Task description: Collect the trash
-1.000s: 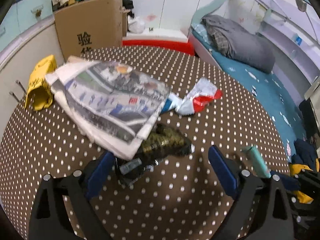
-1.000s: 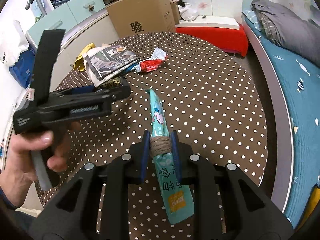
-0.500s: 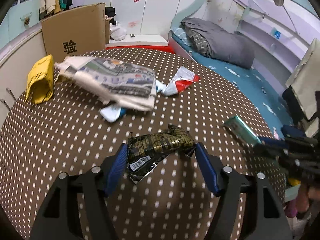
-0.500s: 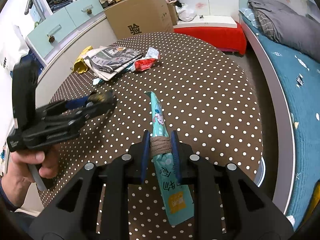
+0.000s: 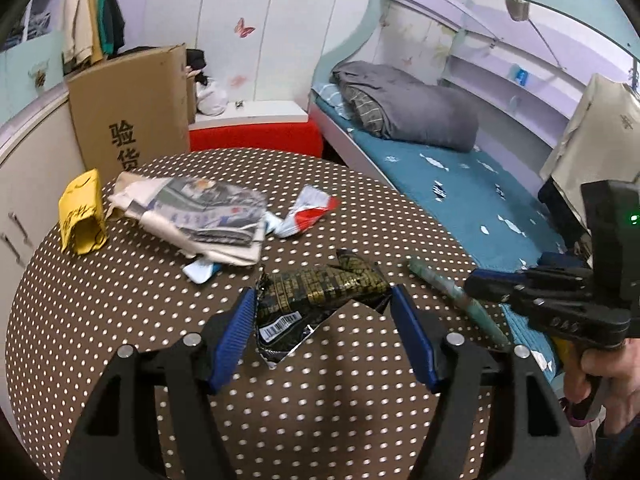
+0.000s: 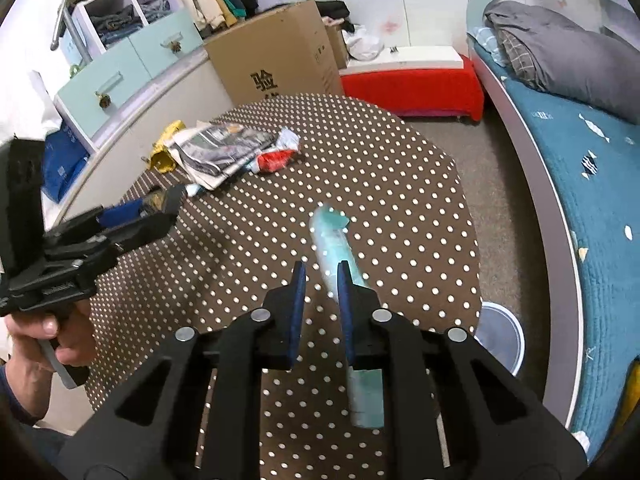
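the left tongs (image 5: 320, 290) stand fairly wide, and their blue pads (image 5: 236, 332) press on both ends of a crumpled black and gold wrapper (image 5: 312, 300), holding it over the near part of the brown spotted table (image 5: 160, 340). its barcode flap hangs down between the pads. from the other side you can see a hand (image 6: 60, 340) gripping the handle of those tongs.

the right tongs (image 6: 320, 268) are nearly shut, and the jaws are closing. a long teal packet (image 6: 334, 236) runs along the right-hand pad and partly behind it, its top end poking out past the tips and its bottom end showing under the finger. further back, the gap between the pads shows only tablecloth. i cannot tell whether any of the packet is caught.

at the far side of the table lies a folded newspaper (image 5: 208, 216), with a yellow bag (image 5: 80, 212) to its left and a red and white wrapper (image 5: 308, 212) just beside its right edge. a cardboard box (image 5: 128, 112) stands beyond the table, and a bed (image 5: 440, 176) runs along the right.
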Demonstrator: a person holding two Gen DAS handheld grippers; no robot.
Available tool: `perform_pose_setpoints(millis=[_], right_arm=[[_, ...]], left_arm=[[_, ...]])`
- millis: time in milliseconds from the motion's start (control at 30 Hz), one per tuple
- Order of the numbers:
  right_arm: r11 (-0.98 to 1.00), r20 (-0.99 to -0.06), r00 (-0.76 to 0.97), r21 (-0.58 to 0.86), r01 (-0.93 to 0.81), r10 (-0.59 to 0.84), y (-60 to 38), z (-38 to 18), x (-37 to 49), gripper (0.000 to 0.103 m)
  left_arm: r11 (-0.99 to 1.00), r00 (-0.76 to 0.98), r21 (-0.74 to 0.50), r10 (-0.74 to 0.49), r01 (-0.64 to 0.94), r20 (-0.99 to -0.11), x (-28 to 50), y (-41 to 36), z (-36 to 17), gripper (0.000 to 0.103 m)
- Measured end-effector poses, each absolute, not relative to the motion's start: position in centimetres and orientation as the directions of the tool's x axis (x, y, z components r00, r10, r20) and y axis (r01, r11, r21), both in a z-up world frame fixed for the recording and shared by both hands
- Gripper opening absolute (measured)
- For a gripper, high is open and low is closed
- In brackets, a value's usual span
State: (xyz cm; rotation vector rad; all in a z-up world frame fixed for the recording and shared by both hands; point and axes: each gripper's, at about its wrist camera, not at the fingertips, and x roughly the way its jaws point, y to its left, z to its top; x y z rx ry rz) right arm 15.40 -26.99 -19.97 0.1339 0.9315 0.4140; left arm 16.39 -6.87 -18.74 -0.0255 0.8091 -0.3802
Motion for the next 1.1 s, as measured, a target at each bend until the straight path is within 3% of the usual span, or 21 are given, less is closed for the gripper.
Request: perform_pose_setpoints(millis=[300, 333, 367, 400, 500, 600, 633, 667, 833, 933, 1100], right_arm=[[0.941, -0.768, 0.551, 0.208, -0.267, 0.326, -27.0, -20.7, 16.2, 0.021], [0.949, -0.77, 0.562, 0.182, -0.259, 0.301, -27.1, -20.7, 16.3, 0.036], [0.955, -0.777, 0.565, 0.158, -0.253, 0.278, -27.2, -20.8, 16.5, 0.059], [0.961, -0.786, 0.567, 0.123, -0.247, 0.246, -27.2, -21.0, 16.7, 0.061], [0.959, -0.817, 0.533, 0.082, -0.271, 0.22, -27.0, -22.4, 17.2, 0.057], [0.963, -0.81, 0.557, 0.036, -0.267, 0.185, -27.0, -23.0, 17.2, 0.039], [0.965, -0.809, 0.558, 0.044, -0.26, 0.187, -27.2, -23.0, 17.3, 0.025], [0.967, -0.809, 0.555, 0.059, -0.249, 0.193, -27.6, -23.0, 17.5, 0.023], [0.959, -0.796, 0.547, 0.141, -0.247, 0.258, -28.9, -22.9, 17.6, 0.023], [0.94, -0.752, 0.565, 0.252, -0.229, 0.339, -30.5, -22.2, 17.1, 0.023], [0.93, -0.699, 0.615, 0.308, -0.2, 0.364, -33.0, -20.5, 16.9, 0.023]], left_arm=[[0.931, 0.609, -0.153, -0.335, 0.33, -0.719, 16.1, -7.4, -19.4, 0.067], [0.932, 0.609, -0.151, -0.333, 0.33, -0.72, 16.1, -7.3, -19.4, 0.067], [0.932, 0.609, -0.151, -0.333, 0.331, -0.72, 16.1, -7.3, -19.4, 0.067], [0.931, 0.607, -0.15, -0.333, 0.332, -0.722, 16.2, -7.4, -19.4, 0.067], [0.93, 0.603, -0.147, -0.334, 0.338, -0.725, 16.3, -7.7, -19.5, 0.067], [0.928, 0.599, -0.146, -0.336, 0.344, -0.727, 16.3, -8.3, -19.5, 0.067], [0.927, 0.598, -0.146, -0.338, 0.346, -0.727, 16.3, -8.4, -19.5, 0.067], [0.926, 0.597, -0.144, -0.339, 0.349, -0.727, 16.3, -8.6, -19.5, 0.067], [0.919, 0.6, -0.136, -0.348, 0.369, -0.72, 16.4, -9.7, -19.1, 0.067], [0.913, 0.605, -0.128, -0.356, 0.387, -0.712, 16.5, -10.7, -18.6, 0.067], [0.898, 0.612, -0.099, -0.37, 0.429, -0.699, 16.8, -13.4, -17.1, 0.067]])
